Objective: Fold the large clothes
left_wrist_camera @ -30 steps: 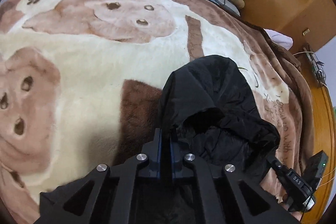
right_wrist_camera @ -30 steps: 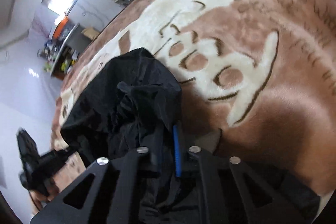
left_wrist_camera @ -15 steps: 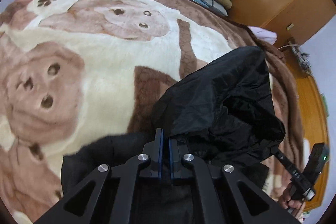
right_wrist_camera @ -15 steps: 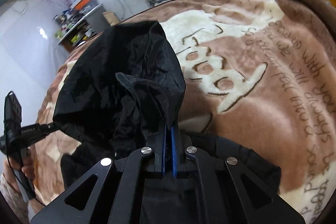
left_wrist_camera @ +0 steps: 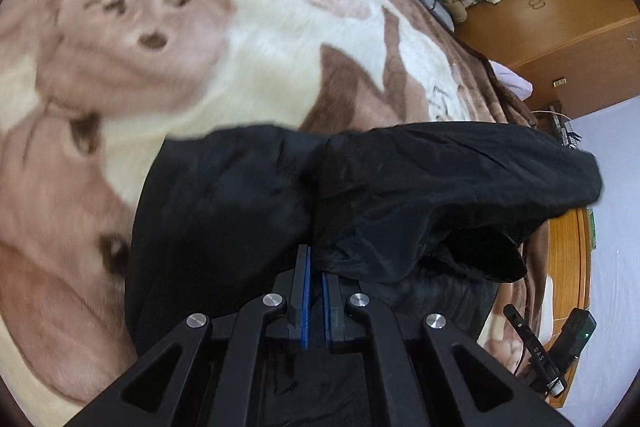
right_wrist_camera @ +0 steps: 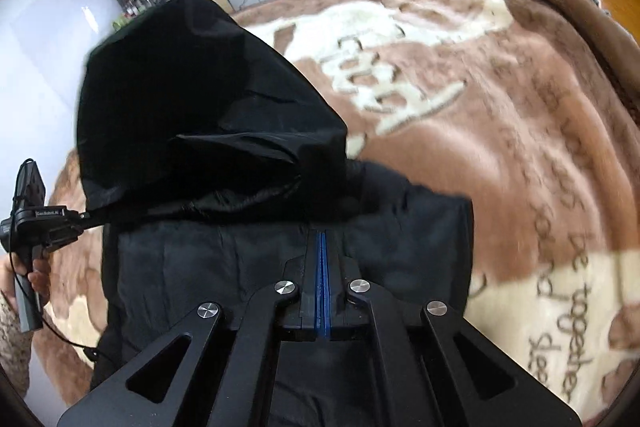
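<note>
Brown-and-cream plush bear-print blanket (left_wrist_camera: 248,39) covering the bed. Black shiny padded jacket (left_wrist_camera: 440,179) on it, one part raised and draped over the flat part. Left gripper (left_wrist_camera: 315,267) and right gripper (right_wrist_camera: 322,239), jaws pinching the black fabric edge.

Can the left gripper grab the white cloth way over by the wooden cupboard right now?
Probably not. The left gripper is shut on the black jacket, and the white cloth lies far across the blanket.
</note>
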Demonstrator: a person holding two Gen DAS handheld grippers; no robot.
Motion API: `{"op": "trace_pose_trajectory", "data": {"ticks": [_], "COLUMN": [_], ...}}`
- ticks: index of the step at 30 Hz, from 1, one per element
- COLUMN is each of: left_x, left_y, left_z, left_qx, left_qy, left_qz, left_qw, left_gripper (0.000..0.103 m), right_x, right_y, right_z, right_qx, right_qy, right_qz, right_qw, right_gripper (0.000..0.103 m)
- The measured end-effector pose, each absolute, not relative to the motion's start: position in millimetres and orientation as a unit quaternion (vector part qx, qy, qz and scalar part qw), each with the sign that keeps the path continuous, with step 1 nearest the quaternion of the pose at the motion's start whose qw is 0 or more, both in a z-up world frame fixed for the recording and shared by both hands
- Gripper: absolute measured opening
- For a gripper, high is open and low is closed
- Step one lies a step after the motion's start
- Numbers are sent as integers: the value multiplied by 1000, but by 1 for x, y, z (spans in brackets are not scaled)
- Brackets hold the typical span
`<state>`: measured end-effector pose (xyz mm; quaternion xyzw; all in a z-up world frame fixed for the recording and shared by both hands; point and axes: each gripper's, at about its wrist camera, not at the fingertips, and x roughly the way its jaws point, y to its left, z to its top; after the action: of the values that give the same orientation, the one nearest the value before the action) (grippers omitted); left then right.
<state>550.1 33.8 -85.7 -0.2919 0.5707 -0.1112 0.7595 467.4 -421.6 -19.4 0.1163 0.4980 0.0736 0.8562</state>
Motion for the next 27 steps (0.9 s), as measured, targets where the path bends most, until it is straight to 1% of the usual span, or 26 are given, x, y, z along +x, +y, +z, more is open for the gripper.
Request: {"op": "trace_pose_trajectory", "data": {"ticks": [2, 4, 5, 6, 7, 8, 9, 10, 12, 16, 18, 20, 21, 22, 23, 24, 25, 27], "left_x": [546, 543, 543, 544, 544, 544, 545, 544, 544, 541, 538, 535, 532, 527, 523, 519, 512, 500], "left_y": [36, 37, 37, 38, 39, 40, 41, 39, 37, 36, 37, 41, 45, 50, 54, 58, 62, 68], "left_z": [-95, -99, -100, -101, -103, -105, -106, -106, -104, -101, -98, -96, -94, -93, -91, -89, -86, -79], "left_qx": [-294, -303, -305, -305, -308, -310, -311, -307, -291, -277, -263, -264, -267, -276, -285, -292, -300, -321], "left_qy": [577, 576, 574, 575, 577, 579, 580, 581, 583, 585, 588, 588, 588, 585, 582, 580, 576, 563], "left_qz": [-108, -107, -110, -111, -111, -112, -115, -117, -120, -127, -125, -124, -123, -127, -129, -131, -133, -150], "left_qw": [754, 751, 752, 751, 748, 746, 744, 744, 749, 751, 755, 754, 753, 752, 750, 749, 749, 747], "left_gripper": [4, 4, 4, 4, 5, 5, 5, 5, 6, 7, 11, 11, 12, 16, 21, 37, 51, 59], "right_x": [462, 462, 461, 462, 464, 468, 472, 477, 485, 496, 495, 492, 490, 489, 488, 487, 486, 485], "right_y": [-426, -439, -444, -450, -452, -452, -449, -443, -428, -398, -389, -382, -379, -376, -373, -373, -372, -373], "right_z": [-17, -8, -5, -1, 2, 5, 5, 4, -3, -36, -48, -58, -59, -57, -55, -54, -49, -39], "right_qx": [133, 209, 253, 299, 329, 345, 361, 369, 372, 368, 372, 377, 370, 351, 330, 321, 316, 320], "right_qy": [494, 479, 471, 460, 449, 444, 443, 446, 458, 517, 530, 538, 539, 539, 541, 540, 533, 519], "right_qz": [73, 97, 108, 120, 131, 141, 154, 166, 181, 179, 178, 176, 172, 163, 152, 151, 150, 158], "right_qw": [856, 847, 838, 828, 820, 815, 806, 798, 787, 752, 741, 734, 737, 748, 758, 763, 771, 777], "right_gripper": [0, 1, 5, 19, 37, 47, 67, 75, 75, 75, 75, 73, 58, 38, 30, 16, 6, 5]}}
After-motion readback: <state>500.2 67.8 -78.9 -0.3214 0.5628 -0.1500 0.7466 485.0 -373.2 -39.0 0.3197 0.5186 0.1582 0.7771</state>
